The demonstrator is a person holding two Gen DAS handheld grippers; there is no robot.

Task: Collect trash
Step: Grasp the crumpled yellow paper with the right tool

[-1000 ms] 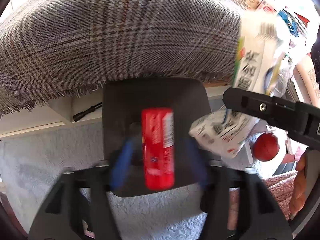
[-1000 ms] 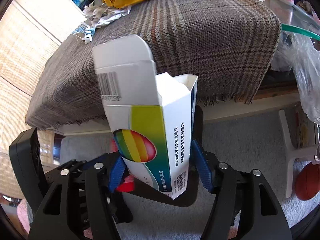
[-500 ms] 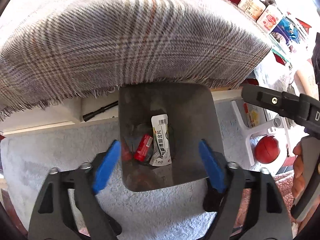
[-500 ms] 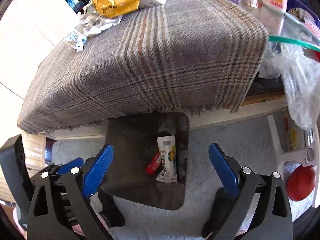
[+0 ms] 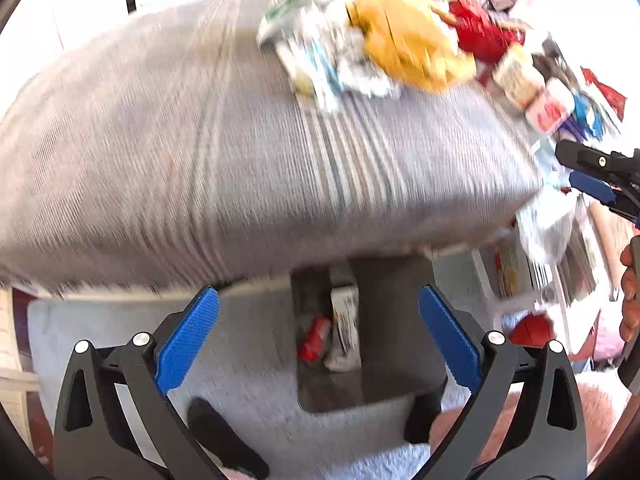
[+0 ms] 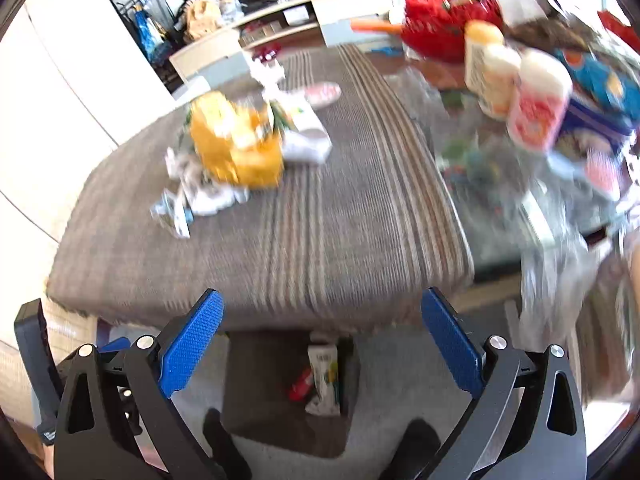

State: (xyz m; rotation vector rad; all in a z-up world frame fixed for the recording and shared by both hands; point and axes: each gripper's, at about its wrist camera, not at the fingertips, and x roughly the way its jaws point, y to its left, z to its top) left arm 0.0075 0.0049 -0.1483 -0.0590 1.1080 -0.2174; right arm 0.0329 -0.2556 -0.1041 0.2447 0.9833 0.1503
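Both wrist views look steeply down and forward between their own wide-spread jaws, from above the near edge of the plaid-covered tabletop. Both share the dark bin on the floor below, the cloth, and the yellow wrapper pile. Left view catches the right gripper at its right edge.
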